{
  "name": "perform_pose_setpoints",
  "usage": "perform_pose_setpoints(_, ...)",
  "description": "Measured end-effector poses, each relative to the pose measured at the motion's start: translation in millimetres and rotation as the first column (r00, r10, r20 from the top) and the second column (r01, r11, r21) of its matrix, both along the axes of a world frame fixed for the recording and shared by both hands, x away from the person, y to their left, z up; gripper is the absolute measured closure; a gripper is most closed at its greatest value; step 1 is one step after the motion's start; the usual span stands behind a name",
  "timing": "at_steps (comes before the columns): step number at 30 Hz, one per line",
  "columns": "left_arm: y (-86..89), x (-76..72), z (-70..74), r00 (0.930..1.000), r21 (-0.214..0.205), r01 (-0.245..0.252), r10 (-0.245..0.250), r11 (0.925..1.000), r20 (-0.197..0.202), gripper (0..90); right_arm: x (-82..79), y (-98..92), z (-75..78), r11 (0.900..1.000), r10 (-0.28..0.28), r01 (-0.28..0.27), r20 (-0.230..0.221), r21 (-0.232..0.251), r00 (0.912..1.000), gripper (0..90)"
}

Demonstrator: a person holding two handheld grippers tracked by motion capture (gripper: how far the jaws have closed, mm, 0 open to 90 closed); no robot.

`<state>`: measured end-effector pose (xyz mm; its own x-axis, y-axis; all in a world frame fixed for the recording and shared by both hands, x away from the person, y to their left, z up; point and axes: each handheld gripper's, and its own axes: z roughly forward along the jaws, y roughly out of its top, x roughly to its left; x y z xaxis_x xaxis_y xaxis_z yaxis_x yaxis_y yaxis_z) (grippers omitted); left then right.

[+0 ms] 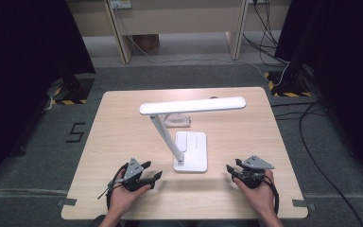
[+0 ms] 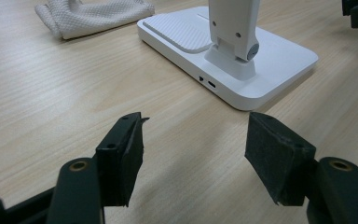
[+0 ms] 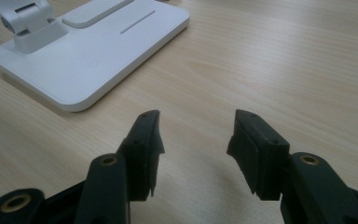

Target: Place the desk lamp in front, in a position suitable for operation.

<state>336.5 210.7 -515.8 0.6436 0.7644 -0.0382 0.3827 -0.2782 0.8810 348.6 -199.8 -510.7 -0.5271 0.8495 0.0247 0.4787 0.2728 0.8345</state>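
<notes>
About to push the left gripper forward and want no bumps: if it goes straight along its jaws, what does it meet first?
Most likely the desk lamp's white base. The left gripper is open with bare table ahead, then the base's near edge slightly right of centre. Depth is hard to judge.

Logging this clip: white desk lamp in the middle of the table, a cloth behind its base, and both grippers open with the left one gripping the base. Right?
Not quite. The left gripper grips nothing; its fingers stand open over bare table, short of the lamp base, as the left gripper view shows. The rest holds.
</notes>
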Motion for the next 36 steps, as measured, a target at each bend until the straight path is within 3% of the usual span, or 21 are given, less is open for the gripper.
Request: perform_pose_setpoints(36, -0.4, -0.1, -0.6, 0.9999, 0.004, -0.012, 0.012, 0.9999, 0.003, 39.0, -0.9, 3.4, -1.2, 0.9998, 0.012, -0.012, -0.008, 0.016, 0.9999, 50.5)
